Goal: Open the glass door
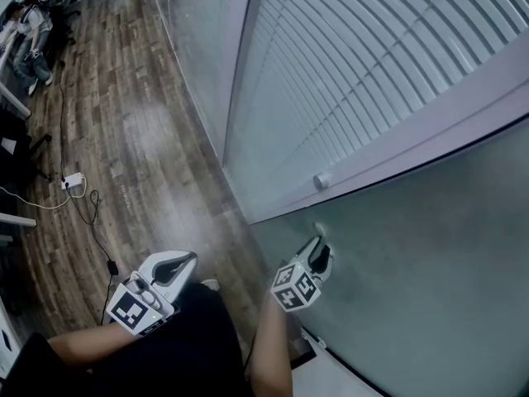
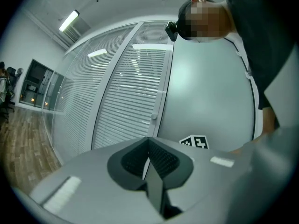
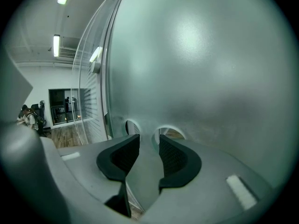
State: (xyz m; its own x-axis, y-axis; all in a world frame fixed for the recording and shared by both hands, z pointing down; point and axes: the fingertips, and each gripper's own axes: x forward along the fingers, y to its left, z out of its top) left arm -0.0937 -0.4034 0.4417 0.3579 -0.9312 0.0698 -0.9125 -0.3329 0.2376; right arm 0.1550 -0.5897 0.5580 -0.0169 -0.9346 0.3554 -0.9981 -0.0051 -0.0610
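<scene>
The frosted glass door [image 1: 413, 246] fills the lower right of the head view and almost all of the right gripper view [image 3: 187, 55]. My right gripper [image 1: 321, 251] has its tips against the door near its left edge. In its own view the jaws [image 3: 148, 141] stand partly apart, with a pale strip, the door handle [image 3: 147, 160], filling the gap from pad to pad; round clear patches show on either side of it. My left gripper [image 1: 188, 259] hangs lower left, away from the door, pads together and empty [image 2: 148, 141].
Beside the door, white slatted blinds [image 1: 347, 73] sit behind a glass wall, and a pale frame bar carries a small knob [image 1: 321, 180]. A power strip with cables [image 1: 74, 184] lies on the wood floor at left. People sit far off at the top left [image 1: 33, 31].
</scene>
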